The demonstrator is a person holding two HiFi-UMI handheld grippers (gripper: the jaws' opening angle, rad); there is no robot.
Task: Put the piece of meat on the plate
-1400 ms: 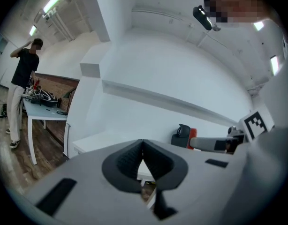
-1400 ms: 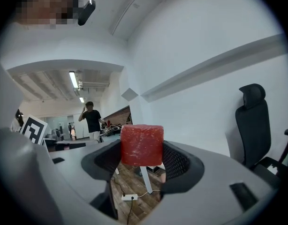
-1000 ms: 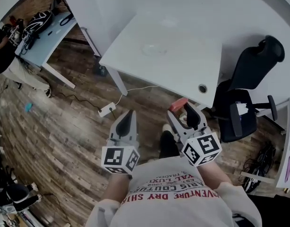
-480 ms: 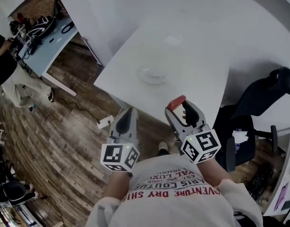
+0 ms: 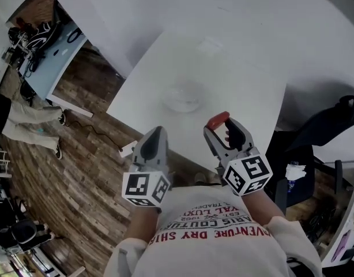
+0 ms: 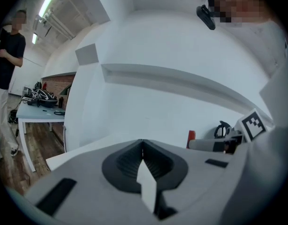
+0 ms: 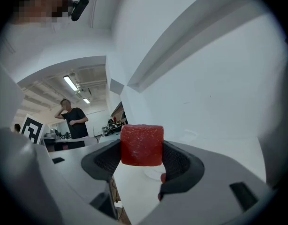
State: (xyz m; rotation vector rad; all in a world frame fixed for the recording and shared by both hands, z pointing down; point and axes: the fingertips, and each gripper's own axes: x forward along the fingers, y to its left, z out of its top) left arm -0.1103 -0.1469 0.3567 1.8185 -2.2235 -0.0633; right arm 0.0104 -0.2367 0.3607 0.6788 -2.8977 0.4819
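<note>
A red block of meat (image 7: 141,144) is clamped between the pads of my right gripper (image 7: 143,150); in the head view the meat (image 5: 217,120) shows as a red tip on the right gripper (image 5: 222,127), held over the near edge of the white table (image 5: 234,79). A clear glass plate (image 5: 183,96) lies on the table, ahead and left of the meat. My left gripper (image 5: 155,136) is shut and empty, just short of the table's near edge; its jaws meet in the left gripper view (image 6: 142,146).
A dark office chair (image 5: 332,126) stands right of the table. A power strip and cable (image 5: 126,149) lie on the wooden floor at left. A second desk with gear (image 5: 47,42) and a person's legs (image 5: 27,123) are at far left.
Both grippers have moved forward to the table's near edge; the table and plate now lie closer below. The right gripper still holds the meat.
</note>
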